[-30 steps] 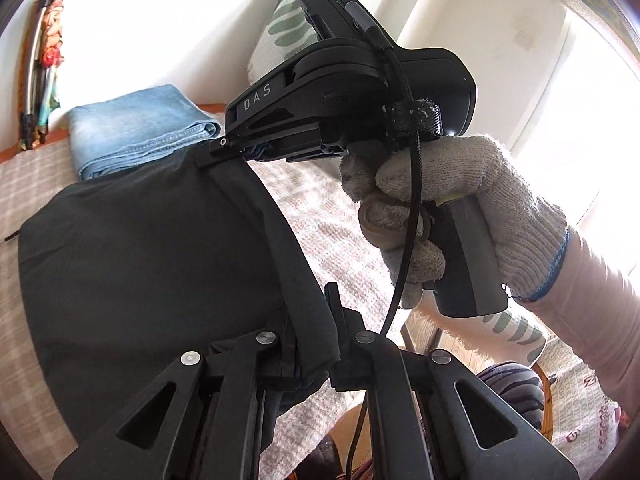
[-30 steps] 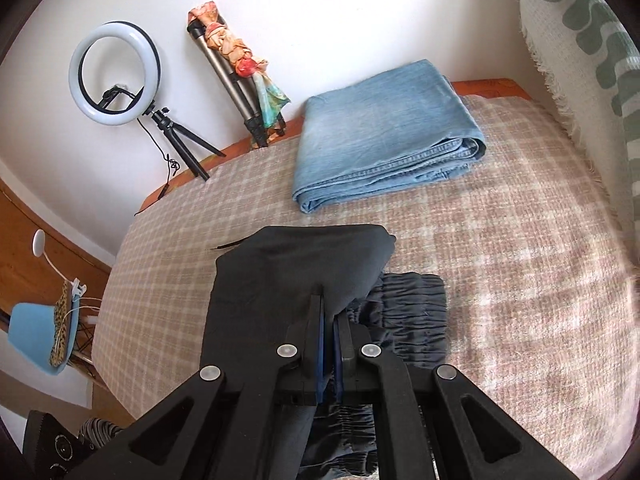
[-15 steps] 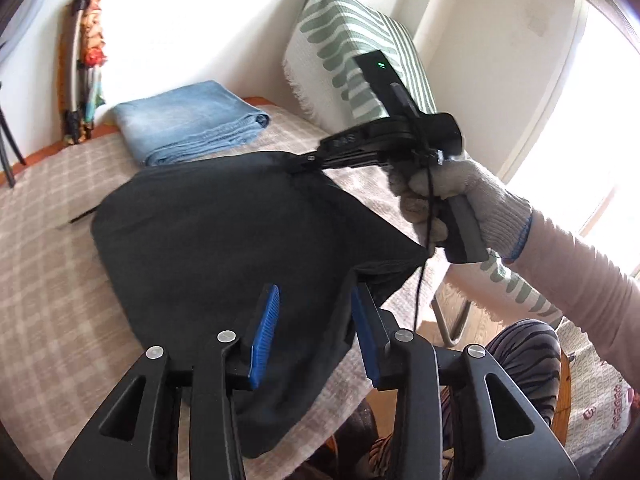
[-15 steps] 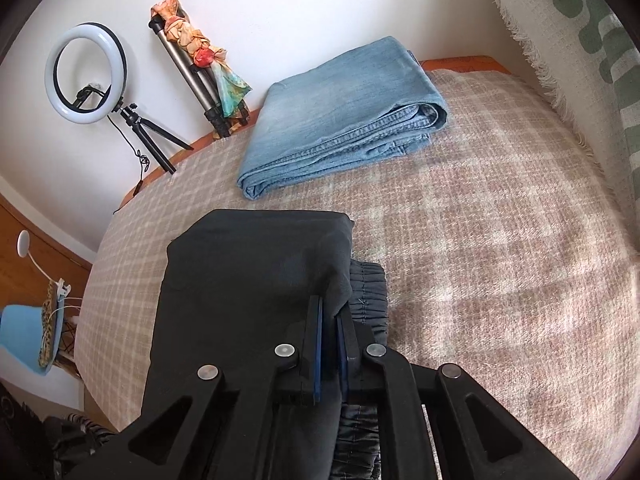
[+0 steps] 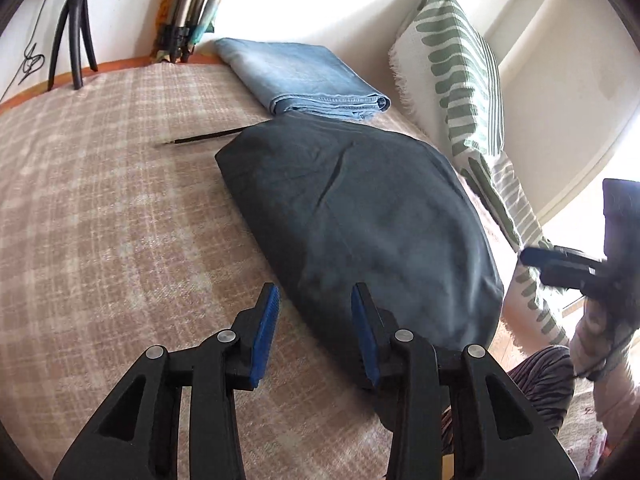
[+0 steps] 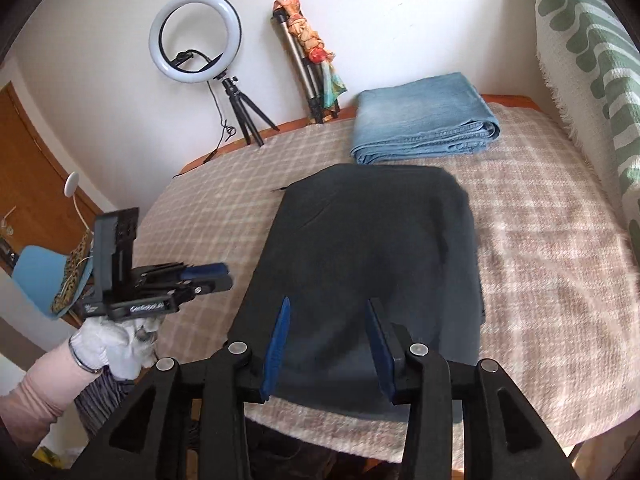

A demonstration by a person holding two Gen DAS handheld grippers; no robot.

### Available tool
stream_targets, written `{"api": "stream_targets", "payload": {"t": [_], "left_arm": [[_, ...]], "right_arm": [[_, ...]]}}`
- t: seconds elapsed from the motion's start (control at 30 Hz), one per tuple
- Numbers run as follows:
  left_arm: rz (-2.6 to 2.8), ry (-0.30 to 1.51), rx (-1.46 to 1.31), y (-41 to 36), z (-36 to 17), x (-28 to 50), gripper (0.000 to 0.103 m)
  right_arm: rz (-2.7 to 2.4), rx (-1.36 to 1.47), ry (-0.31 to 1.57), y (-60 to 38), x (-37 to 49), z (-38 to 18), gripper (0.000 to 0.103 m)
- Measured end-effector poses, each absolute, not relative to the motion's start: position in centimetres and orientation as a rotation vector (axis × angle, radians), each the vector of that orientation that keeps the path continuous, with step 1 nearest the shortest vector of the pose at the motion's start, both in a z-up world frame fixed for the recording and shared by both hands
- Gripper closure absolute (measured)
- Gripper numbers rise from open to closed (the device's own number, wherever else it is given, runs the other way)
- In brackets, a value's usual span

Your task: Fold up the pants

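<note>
One pair of dark pants, folded flat on the checked table, near folded jeans. Right gripper and left gripper: jaws just opened, holding nothing. Waistband hidden.

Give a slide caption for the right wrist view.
Open right tongs over folded dark pants; folded jeans behind.

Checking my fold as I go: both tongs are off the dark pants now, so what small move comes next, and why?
Probably press flat the crease across the dark pants: they lie folded on the checked blanket, both the left tongs and the right tongs have just opened and hold nothing.
</note>
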State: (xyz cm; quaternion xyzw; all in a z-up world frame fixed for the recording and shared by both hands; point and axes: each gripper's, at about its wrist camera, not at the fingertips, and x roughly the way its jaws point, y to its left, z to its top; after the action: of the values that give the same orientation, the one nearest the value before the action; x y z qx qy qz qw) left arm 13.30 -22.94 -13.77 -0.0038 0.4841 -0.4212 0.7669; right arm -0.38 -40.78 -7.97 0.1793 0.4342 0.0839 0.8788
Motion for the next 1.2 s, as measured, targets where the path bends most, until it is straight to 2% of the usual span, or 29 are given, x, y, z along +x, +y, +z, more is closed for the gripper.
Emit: {"api": "stream_targets", "payload": {"t": [0.2,0.5,0.57,0.7,0.8,0.87,0.93,1.2], "left_arm": [[-0.921,1.116,-0.084,-23.7,-15.4,15.2,0.067],[-0.928,1.183,-0.251,-23.9,-17.2,17.0,0.071],[-0.926,1.177,-0.249,-24.1,-17.1,16.9,0.081],[-0.916,1.164,-0.230,-24.4,-16.9,16.8,0.087],[-0.913,1.156,-0.233,-24.7,-16.7,16.9,0.090],[-0.913,1.139,-0.230,-24.6,-16.4,16.8,0.093],[-0.914,1.122,-0.213,-24.7,-16.1,16.7,0.095],[-0.900,1.089,-0.147,-25.2,-16.0,16.2,0.096]], "right_arm": [[0.278,0.379,0.958,-33.1,-3.9,-11.4,0.061],[0.233,0.346,0.979,-27.3,-2.6,-15.9,0.061],[0.202,0.357,0.977,-27.1,-2.2,-16.3,0.061],[0.126,0.352,0.979,-26.6,-1.6,-17.0,0.062],[0.081,0.334,0.985,-26.2,-1.2,-17.3,0.072],[0.070,0.314,0.979,-26.0,-1.2,-17.2,0.091],[0.093,0.308,0.987,-26.2,-1.4,-17.0,0.096],[0.164,0.243,0.984,-28.8,-4.0,-13.7,0.100]]}}
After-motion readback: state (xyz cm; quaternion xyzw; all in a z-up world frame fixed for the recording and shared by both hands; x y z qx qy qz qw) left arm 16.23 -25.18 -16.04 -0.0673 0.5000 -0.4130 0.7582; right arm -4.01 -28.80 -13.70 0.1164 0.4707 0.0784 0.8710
